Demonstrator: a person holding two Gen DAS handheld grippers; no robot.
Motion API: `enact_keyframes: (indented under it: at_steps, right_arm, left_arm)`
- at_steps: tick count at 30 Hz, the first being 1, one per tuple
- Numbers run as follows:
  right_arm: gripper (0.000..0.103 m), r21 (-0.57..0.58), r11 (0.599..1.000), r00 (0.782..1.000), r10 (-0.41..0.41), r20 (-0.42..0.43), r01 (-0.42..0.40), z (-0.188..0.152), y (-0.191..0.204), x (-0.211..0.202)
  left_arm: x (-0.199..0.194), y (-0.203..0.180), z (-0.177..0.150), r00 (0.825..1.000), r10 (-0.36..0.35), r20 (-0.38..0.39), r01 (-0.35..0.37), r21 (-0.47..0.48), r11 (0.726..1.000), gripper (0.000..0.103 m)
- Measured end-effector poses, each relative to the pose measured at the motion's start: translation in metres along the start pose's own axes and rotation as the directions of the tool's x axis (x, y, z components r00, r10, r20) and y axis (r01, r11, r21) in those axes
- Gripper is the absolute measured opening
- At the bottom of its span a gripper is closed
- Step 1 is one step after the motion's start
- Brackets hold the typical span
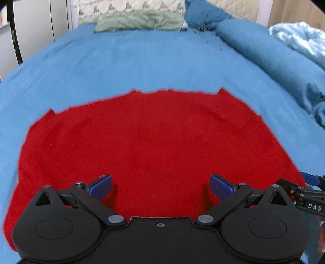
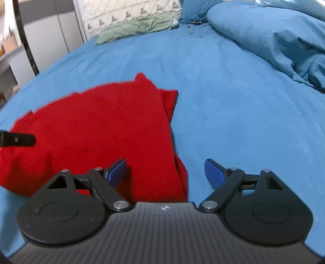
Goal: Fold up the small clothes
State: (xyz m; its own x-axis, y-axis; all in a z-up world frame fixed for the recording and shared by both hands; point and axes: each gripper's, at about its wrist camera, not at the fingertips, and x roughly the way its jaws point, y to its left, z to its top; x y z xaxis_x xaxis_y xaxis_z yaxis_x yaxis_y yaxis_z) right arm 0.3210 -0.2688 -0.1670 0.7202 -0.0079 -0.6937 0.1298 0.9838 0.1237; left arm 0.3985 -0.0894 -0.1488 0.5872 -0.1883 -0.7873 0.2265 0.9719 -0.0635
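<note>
A red knitted garment (image 1: 146, 142) lies flat on the blue bed sheet (image 1: 142, 65). My left gripper (image 1: 160, 185) is open and empty, its blue pads low over the garment's near part. In the right wrist view the garment (image 2: 97, 130) lies to the left, with a folded layer along its right edge. My right gripper (image 2: 165, 172) is open and empty, straddling that right edge near the near corner. The right gripper's tip shows at the right edge of the left wrist view (image 1: 304, 190). The left gripper's finger shows at the left of the right wrist view (image 2: 18, 139).
A green cloth (image 1: 140, 21) and a quilted pillow (image 1: 130, 8) lie at the head of the bed. A rumpled blue duvet (image 2: 274, 38) is heaped on the right. Grey cabinets (image 1: 34, 26) stand to the left of the bed.
</note>
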Motion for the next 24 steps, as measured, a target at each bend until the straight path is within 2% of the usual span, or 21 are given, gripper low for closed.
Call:
enact_keyframes:
  at_steps: [2, 4, 8, 11, 13, 15, 19, 21, 24]
  right_arm:
    - [0.089, -0.018, 1.000, 1.000, 0.013, -0.010, -0.013, -0.007, 0.002, 0.009]
    - [0.080, -0.042, 0.999, 1.000, 0.019, 0.021, -0.018, -0.012, 0.006, 0.008]
    - [0.041, -0.076, 0.995, 0.998, 0.062, 0.030, -0.060, -0.014, 0.014, 0.005]
    - [0.026, -0.081, 0.996, 0.999, 0.036, 0.030, -0.034, -0.011, 0.020, 0.003]
    - [0.025, -0.011, 0.999, 0.999, 0.048, 0.007, -0.048, -0.005, 0.015, 0.003]
    - [0.024, 0.123, 0.989, 0.996, 0.083, -0.016, -0.080, 0.005, 0.005, 0.001]
    - [0.023, 0.334, 0.926, 0.983, 0.185, 0.005, -0.176, 0.027, -0.007, -0.012]
    - [0.023, 0.364, 0.903, 0.972, 0.233, 0.036, -0.230, 0.045, 0.002, -0.022]
    - [0.022, 0.319, 0.890, 0.945, 0.317, 0.078, -0.325, 0.077, 0.039, -0.038]
  left_arm:
    - [0.013, 0.002, -0.003, 1.000, 0.007, -0.031, -0.007, -0.009, 1.000, 0.103]
    - [0.021, 0.005, -0.007, 0.999, 0.015, -0.047, -0.015, -0.007, 1.000, 0.103]
    - [0.025, -0.003, -0.007, 0.998, 0.038, -0.043, -0.037, 0.041, 0.998, 0.103]
    - [0.029, -0.006, -0.006, 0.998, 0.045, -0.054, -0.042, 0.040, 0.998, 0.103]
    - [0.032, -0.004, -0.005, 0.997, 0.048, -0.061, -0.045, 0.040, 0.998, 0.103]
    - [0.033, -0.006, -0.002, 0.996, 0.051, -0.072, -0.048, 0.042, 0.998, 0.103]
    - [0.030, 0.000, 0.002, 0.995, 0.027, -0.093, -0.025, 0.018, 1.000, 0.103]
    - [0.018, 0.011, 0.004, 0.997, -0.003, -0.076, 0.002, -0.021, 1.000, 0.096]
    - [-0.018, 0.046, 0.001, 0.999, -0.033, 0.003, 0.033, -0.083, 0.996, 0.096]
